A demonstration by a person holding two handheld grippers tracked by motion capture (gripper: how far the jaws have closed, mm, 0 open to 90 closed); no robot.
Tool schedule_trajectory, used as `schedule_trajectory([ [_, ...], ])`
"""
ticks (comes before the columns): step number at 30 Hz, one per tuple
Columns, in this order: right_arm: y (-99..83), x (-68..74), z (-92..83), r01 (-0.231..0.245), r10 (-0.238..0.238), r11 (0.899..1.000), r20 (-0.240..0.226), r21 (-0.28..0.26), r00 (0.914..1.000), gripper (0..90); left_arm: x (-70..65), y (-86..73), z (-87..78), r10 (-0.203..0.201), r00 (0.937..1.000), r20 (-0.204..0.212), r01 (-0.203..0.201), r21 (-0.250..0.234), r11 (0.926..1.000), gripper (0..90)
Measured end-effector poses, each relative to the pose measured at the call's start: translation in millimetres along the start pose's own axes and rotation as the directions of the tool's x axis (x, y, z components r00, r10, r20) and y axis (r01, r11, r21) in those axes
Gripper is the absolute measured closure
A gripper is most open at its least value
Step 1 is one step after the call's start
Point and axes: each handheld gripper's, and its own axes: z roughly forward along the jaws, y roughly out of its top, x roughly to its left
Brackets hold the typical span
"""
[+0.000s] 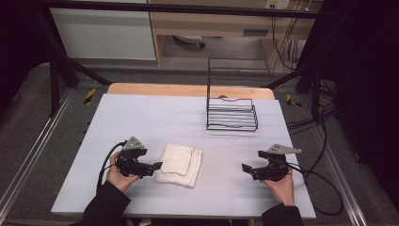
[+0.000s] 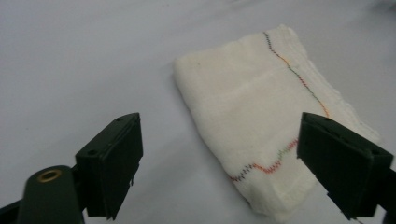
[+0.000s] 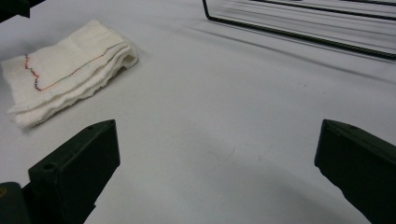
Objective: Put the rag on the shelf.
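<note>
**Folded cloth on table, both grippers released**

The folded white cloth (image 1: 179, 165) lies flat on the pale table (image 1: 141, 122), in the near half, left of centre. It is folded into several layers; a wavy line of multicoloured stitching runs across its top face. In the right gripper view the stacked layer edges of the cloth (image 3: 65, 70) face the camera.

Left gripper (image 1: 157, 165): held in the person's left hand (image 1: 117, 174), just beside the cloth's left edge, tips pointing at it. In the left gripper view the 2 jaws stand wide apart with nothing between them; the cloth (image 2: 261, 121) lies beyond and partly under the right-hand jaw. Whether that jaw touches the cloth I cannot tell. No grasp.

Right gripper (image 1: 244, 168): held in the right hand (image 1: 281, 186), well apart from the cloth, on the right side of the table. Jaws spread wide over bare table, nothing held.

A black wire rack (image 1: 231, 113) stands at the far right part of the table, apart from both grippers.
</note>
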Motion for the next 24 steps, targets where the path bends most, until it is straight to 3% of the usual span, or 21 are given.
schedule_trajectory([
  [10, 0.1, 0.0, -0.3, 0.0, 0.0, 1.0, 0.002, 0.0, 1.0, 0.6, 12.9, 13.9, 12.8, -0.015, 0.9986, -0.051, 0.016, 0.018, 0.9997, 8.9],
  [17, 0.2, 0.1, -0.3, -0.004, 0.004, 1.0, 0.002, 0.002, 1.0, 0.6, 16.9, 27.8, 26.6, -0.035, 0.9978, -0.056, 0.037, 0.023, 0.9991, 9.8],
  [24, 0.2, 0.2, 0.0, -0.004, 0.004, 1.0, -0.002, 0.004, 1.0, 0.6, 13.9, 35.5, 48.6, -0.016, 0.9964, -0.084, 0.02, 0.049, 0.9986, 15.4],
])
